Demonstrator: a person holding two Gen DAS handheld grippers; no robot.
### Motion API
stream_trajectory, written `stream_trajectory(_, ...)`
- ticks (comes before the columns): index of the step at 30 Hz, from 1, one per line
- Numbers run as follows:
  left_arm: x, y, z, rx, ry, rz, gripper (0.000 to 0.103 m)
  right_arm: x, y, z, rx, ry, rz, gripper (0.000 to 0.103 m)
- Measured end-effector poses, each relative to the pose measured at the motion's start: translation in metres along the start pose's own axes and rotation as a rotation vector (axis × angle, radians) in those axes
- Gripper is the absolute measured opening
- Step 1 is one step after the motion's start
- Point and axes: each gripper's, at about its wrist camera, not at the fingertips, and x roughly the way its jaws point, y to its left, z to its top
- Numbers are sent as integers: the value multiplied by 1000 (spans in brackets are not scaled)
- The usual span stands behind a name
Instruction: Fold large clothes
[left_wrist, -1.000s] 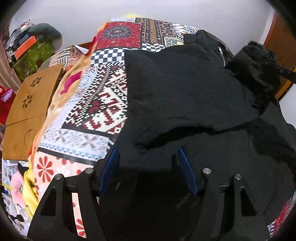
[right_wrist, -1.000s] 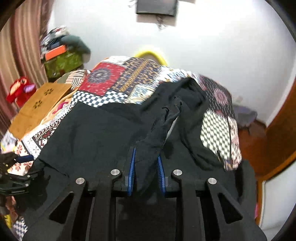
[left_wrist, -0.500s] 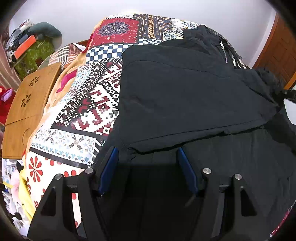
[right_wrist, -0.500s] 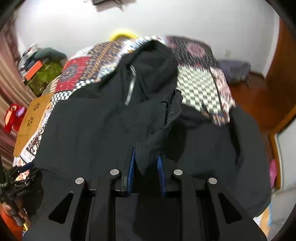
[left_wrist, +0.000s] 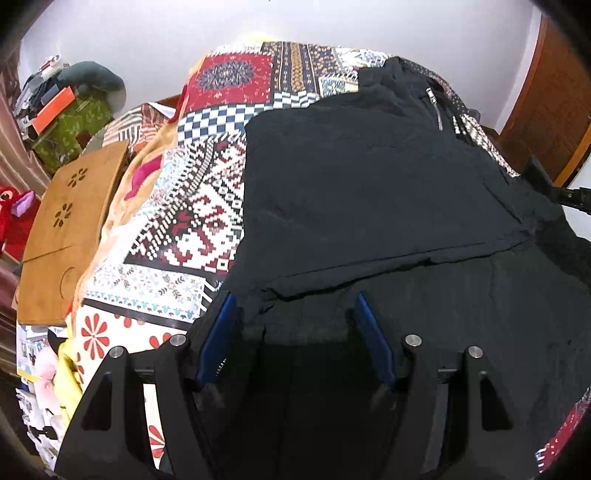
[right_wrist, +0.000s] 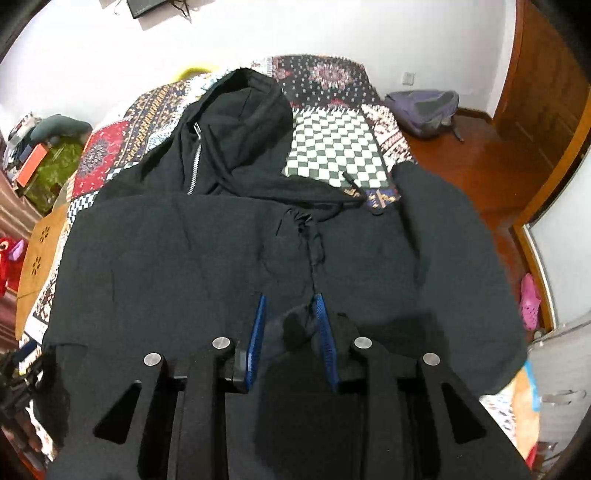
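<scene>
A black zip hoodie lies spread on the patchwork quilt. One folded layer lies flat across its body, and the hood and zipper point to the far end. My left gripper stands wide open over the near left edge of the hoodie, with flat cloth under its blue pads. My right gripper is low over the hoodie. Its jaws are opening, and a small lump of black cloth sits loose between them, near the right pad.
A wooden board lies left of the bed, with a red plush toy and a cluttered shelf behind it. A grey backpack sits on the wooden floor at the far right, near a wooden door.
My right gripper carried the raised black cloth across and down onto the hoodie, where it now lies flat; its jaws have widened. The left gripper has stayed in place.
</scene>
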Motion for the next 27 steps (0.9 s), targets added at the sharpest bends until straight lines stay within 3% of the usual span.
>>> stream_trajectory(4, -17, -10, 9, 26, -38, 9, 66, -34, 3, 1, -68, -92, -61, 26)
stream_trajectory(6, -28, -18, 17, 44, -63, 15, 66, -53, 4, 0, -103, -145, -101, 32)
stream_trajectory(8, -41, -28, 26, 63, -95, 15, 66, -72, 1, -1, -116, -196, -130, 56)
stream_trajectory(10, -50, -35, 32, 72, -118, 13, 66, -89, -3, -2, -115, -257, -149, 73)
stream_trajectory(11, -55, -41, 37, 75, -132, 10, 69, -100, -7, -4, -113, -292, -155, 76)
stream_trajectory(15, -67, -62, 50, 82, -175, -2, 82, -122, -25, -8, -105, -335, -165, 76)
stream_trajectory(19, -74, -91, 64, 108, -202, -19, 84, -130, -51, -18, -75, -337, -122, 77)
stream_trajectory(22, -76, -114, 71, 129, -212, -54, 84, -124, -74, -23, -16, -294, -103, 77)
stream_trajectory(27, -71, -147, 71, 173, -200, -96, 85, -100, -121, -38, 139, -180, 5, 77)
